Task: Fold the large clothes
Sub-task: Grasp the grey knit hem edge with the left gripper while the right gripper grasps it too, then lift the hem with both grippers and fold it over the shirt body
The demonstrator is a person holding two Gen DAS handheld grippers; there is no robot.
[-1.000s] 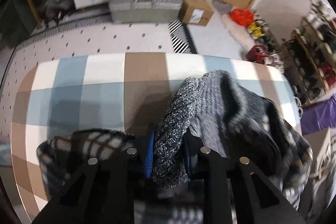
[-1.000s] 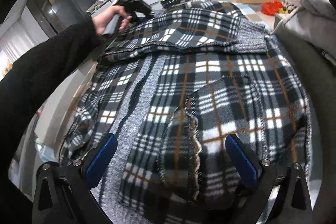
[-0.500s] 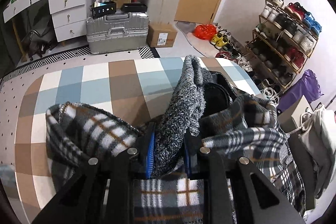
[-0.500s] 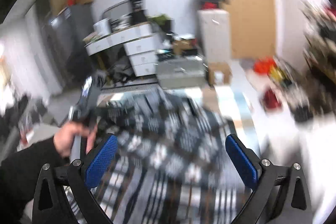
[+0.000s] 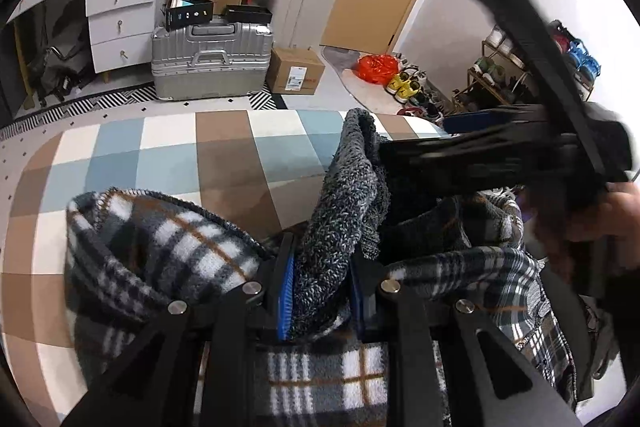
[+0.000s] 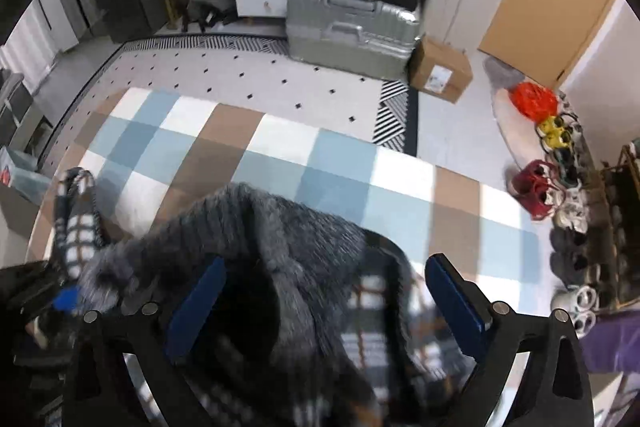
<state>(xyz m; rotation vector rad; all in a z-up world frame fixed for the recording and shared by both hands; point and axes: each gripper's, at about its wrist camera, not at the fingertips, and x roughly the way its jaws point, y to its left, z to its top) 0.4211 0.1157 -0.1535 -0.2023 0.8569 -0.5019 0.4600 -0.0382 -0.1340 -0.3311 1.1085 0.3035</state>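
A black, white and orange plaid fleece jacket (image 5: 168, 247) lies bunched on the table's checked cloth (image 5: 160, 155). My left gripper (image 5: 322, 291) is shut on the jacket's grey knit collar (image 5: 340, 211), which stands up between the blue pads. In the left wrist view my right gripper (image 5: 412, 143) comes in from the right, held by a hand (image 5: 600, 219), its tips at the collar's top. In the right wrist view the right gripper (image 6: 326, 261) is open, with the grey knit collar (image 6: 280, 227) between its wide-apart pads, which do not press it. The left gripper (image 6: 64, 297) shows blurred at lower left.
Beyond the table's far edge a silver suitcase (image 5: 212, 59), a cardboard box (image 5: 296, 71) and white drawers (image 5: 120, 23) stand on the floor. An orange bag (image 6: 534, 101), loose shoes and a shoe rack (image 6: 624, 227) line the right side. The checked cloth (image 6: 280, 155) lies bare ahead.
My right gripper swung from above the spread plaid jacket over to the collar beside my left gripper, staying open. The left gripper kept its grip and tilted upward.
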